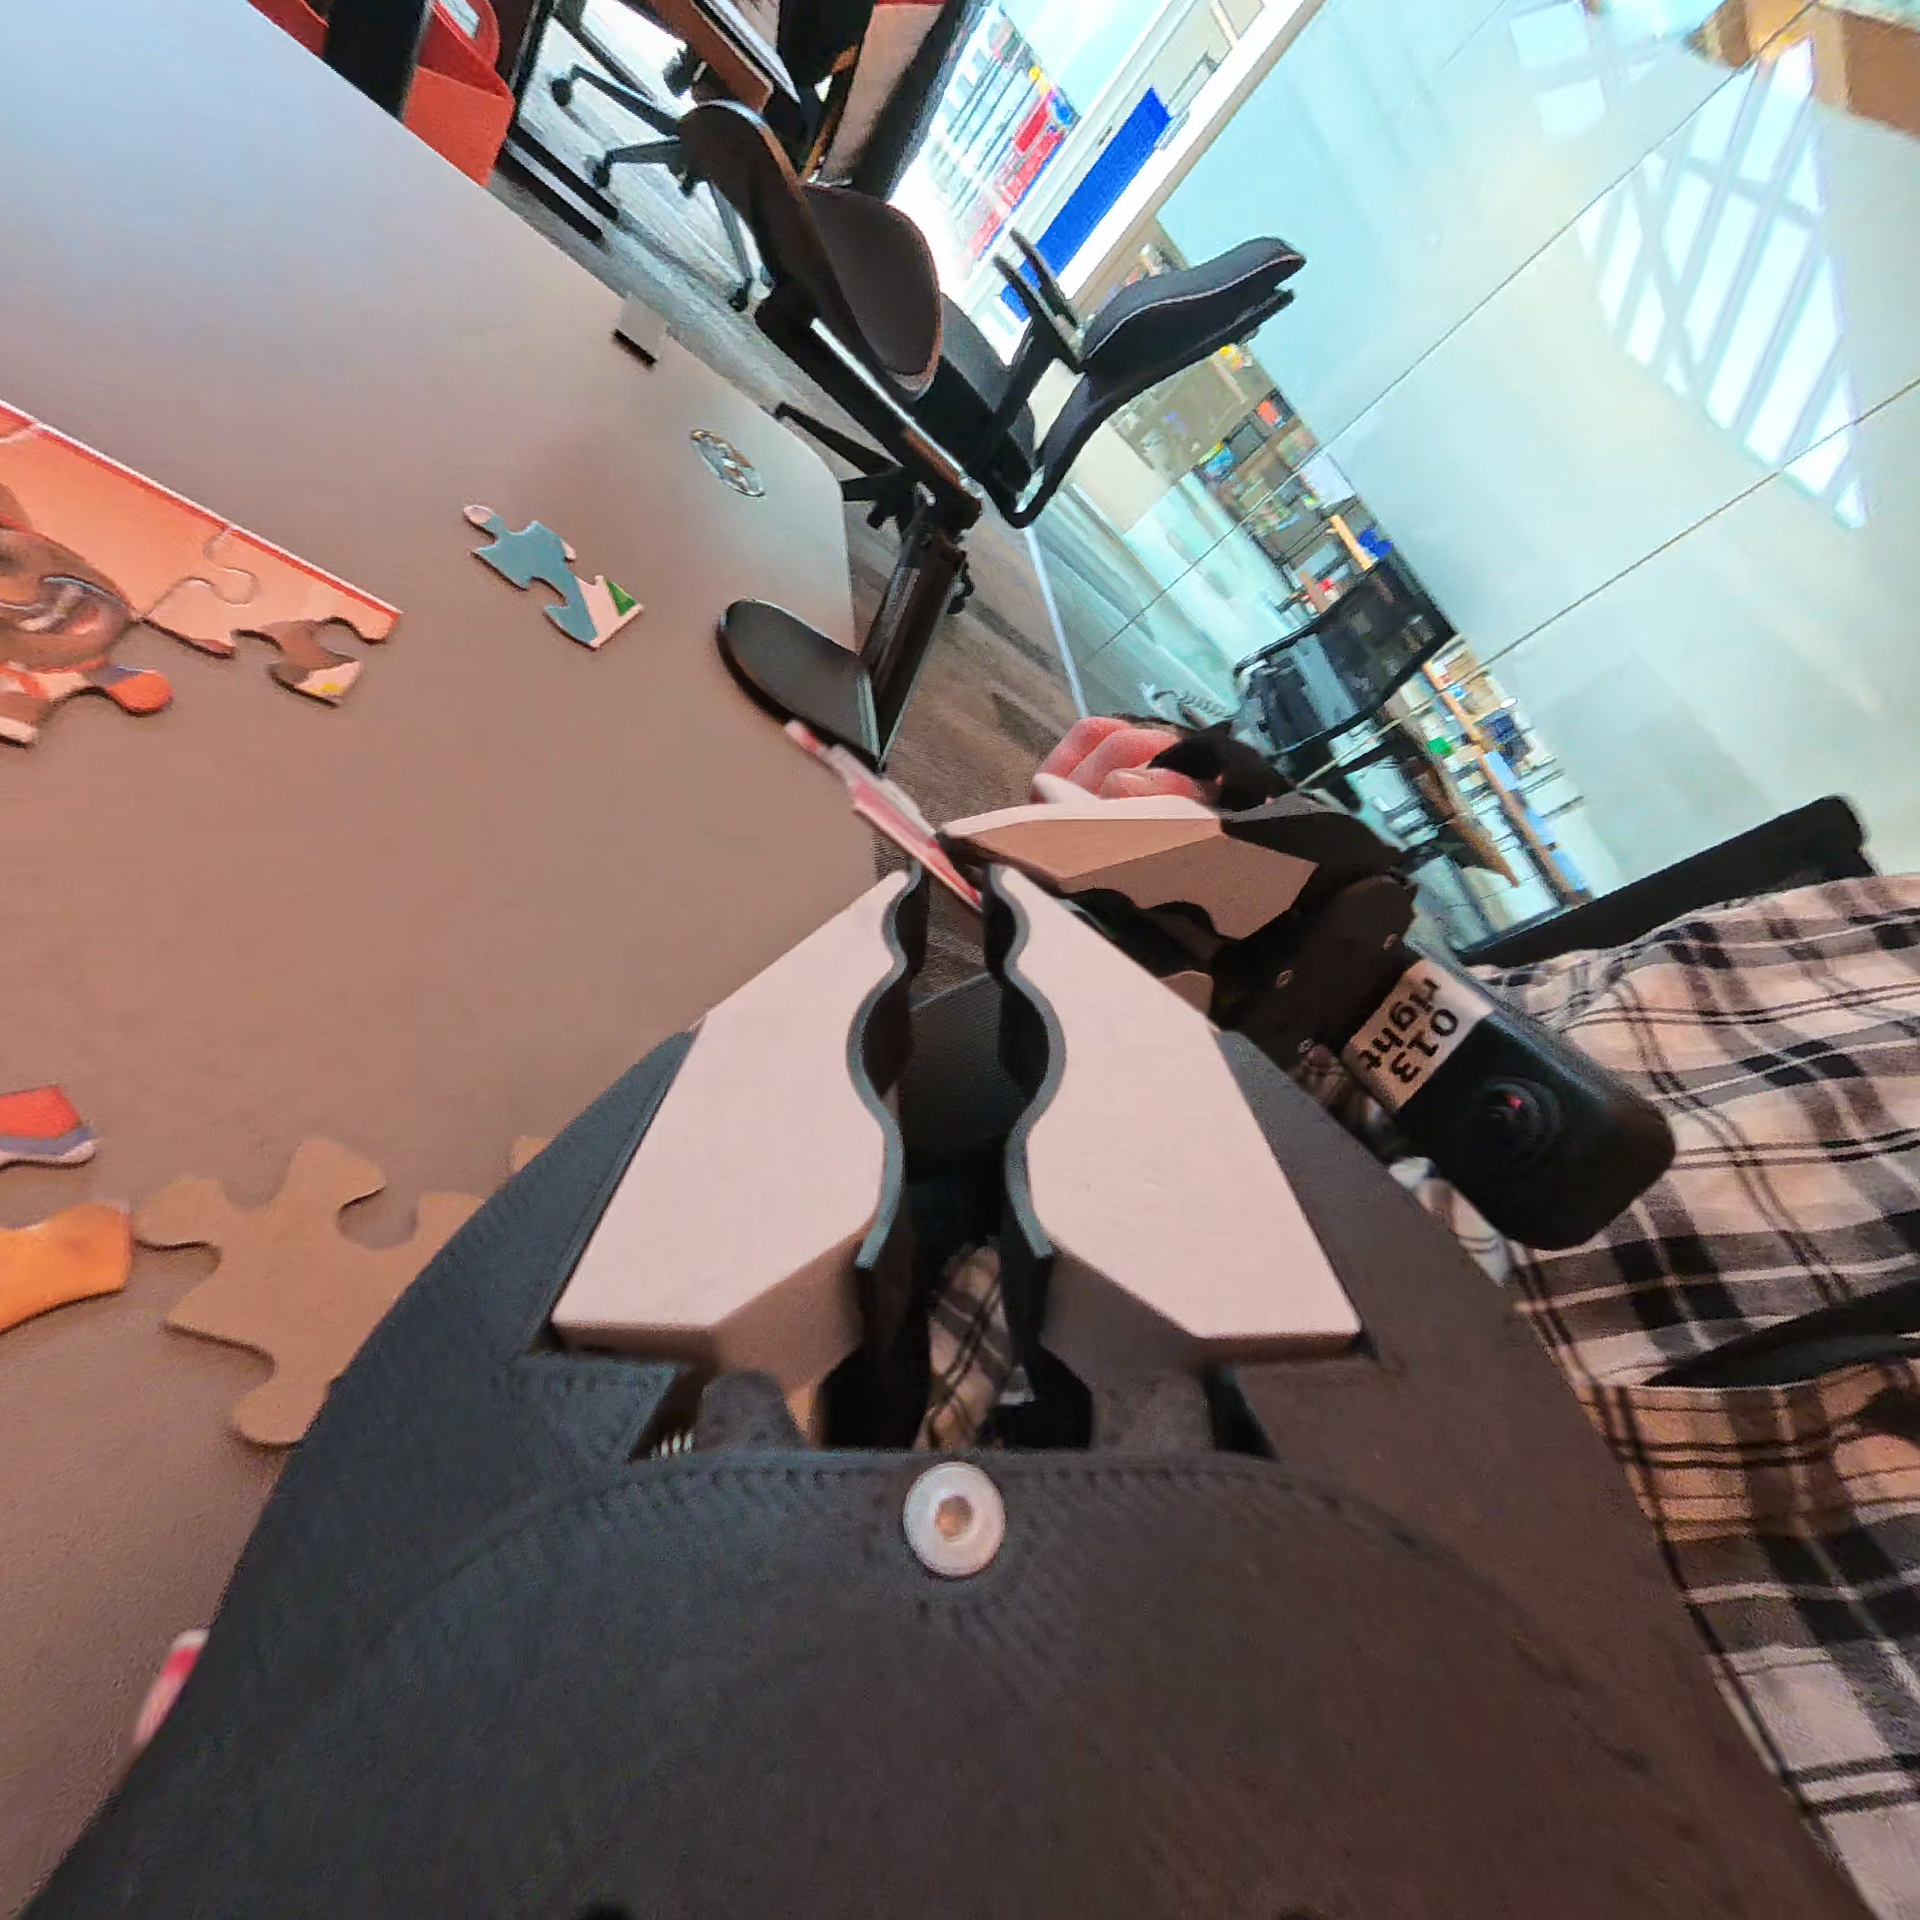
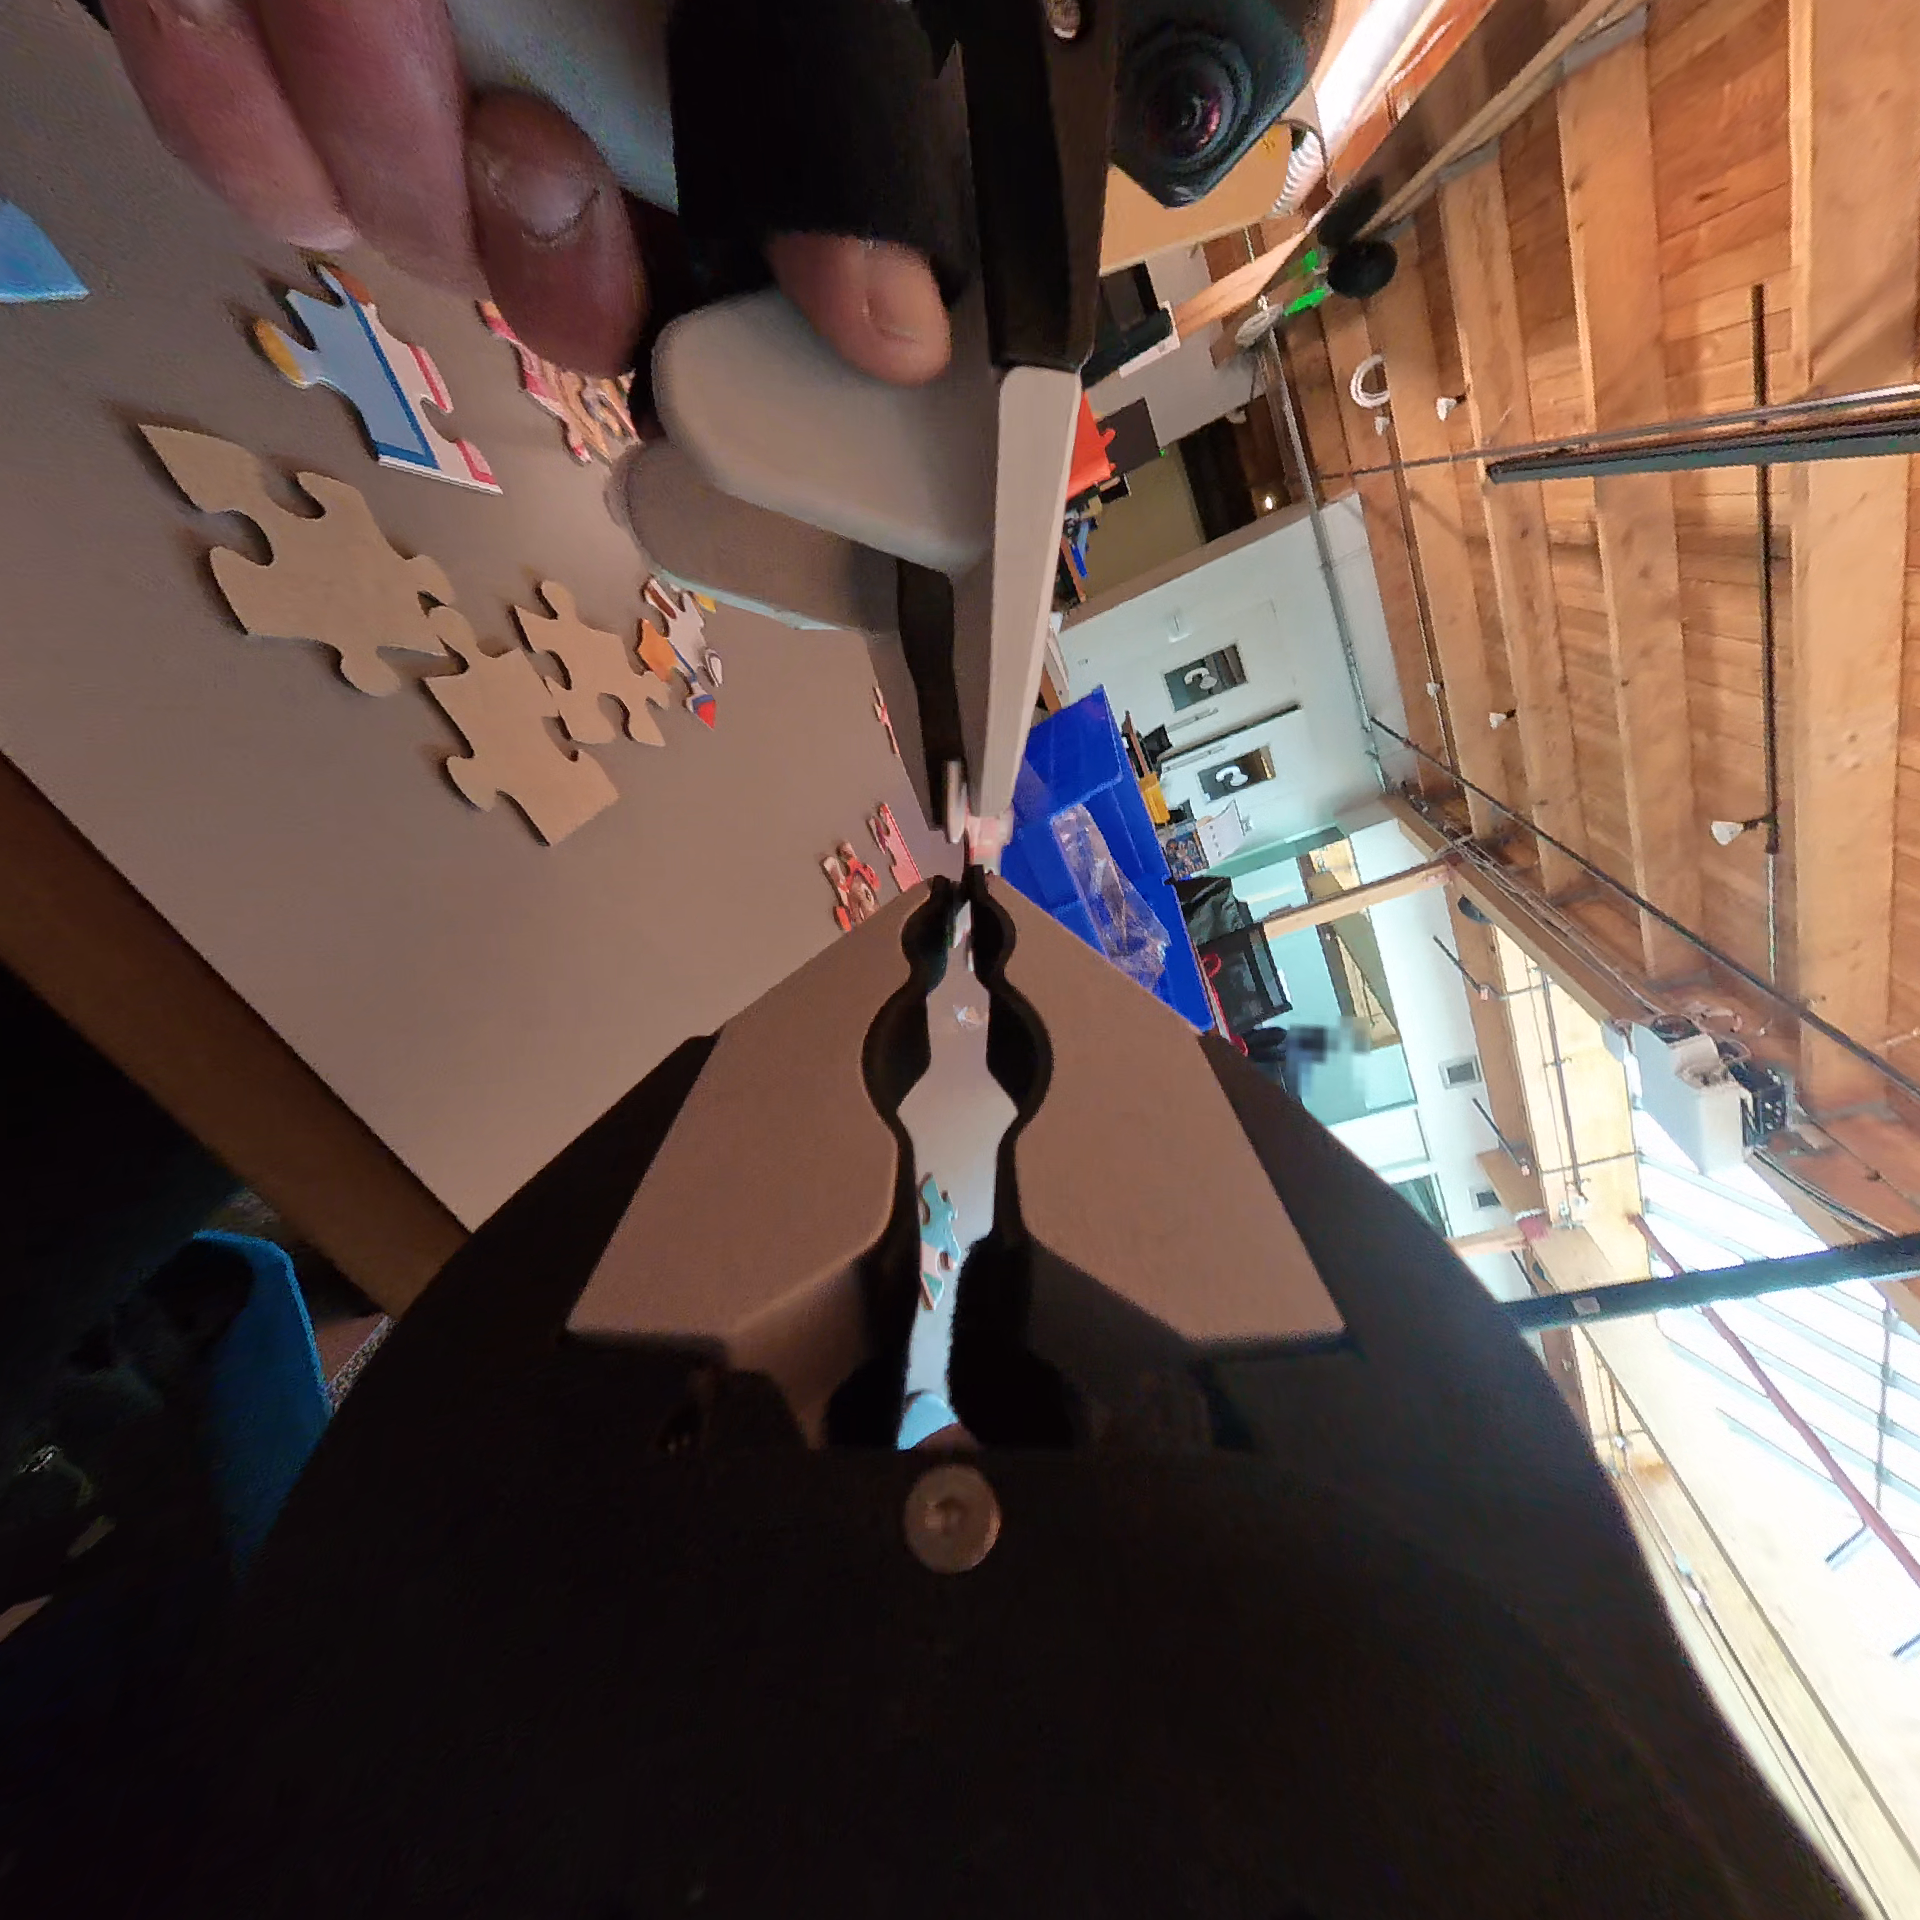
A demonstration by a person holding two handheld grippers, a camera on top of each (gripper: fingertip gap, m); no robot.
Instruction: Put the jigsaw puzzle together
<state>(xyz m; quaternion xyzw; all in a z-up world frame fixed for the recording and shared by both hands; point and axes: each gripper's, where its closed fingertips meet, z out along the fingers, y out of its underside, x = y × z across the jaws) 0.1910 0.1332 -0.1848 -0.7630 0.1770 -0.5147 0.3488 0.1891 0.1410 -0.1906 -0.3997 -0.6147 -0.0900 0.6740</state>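
A thin red and white puzzle piece (image 1: pixel 883 810) hangs edge-on in the air past the grey table's (image 1: pixel 416 883) corner. My right gripper (image 2: pixel 958 894) is shut on the piece (image 2: pixel 964 920); it also shows in the left wrist view (image 1: pixel 951 836). My left gripper (image 1: pixel 956 888) has its jaws a narrow gap apart around the piece's near end, and it meets the right gripper tip to tip in the right wrist view (image 2: pixel 971 821). The partly joined puzzle (image 1: pixel 156 561) lies on the table at the left.
Loose pieces lie on the table: a blue one (image 1: pixel 551 577), a face-down one (image 1: pixel 281 1278), several face-down ones (image 2: pixel 322 561) and a blue and white one (image 2: pixel 374 384). Office chairs (image 1: pixel 1143 332) stand beyond the table. Blue bins (image 2: pixel 1091 831) stand far off. A hand (image 2: pixel 520 208) holds the left gripper. Less than 4 cm separates the two grippers' tips. The partly joined puzzle (image 1: pixel 156 561) lies around 15 centimetres away from my right fingertips.
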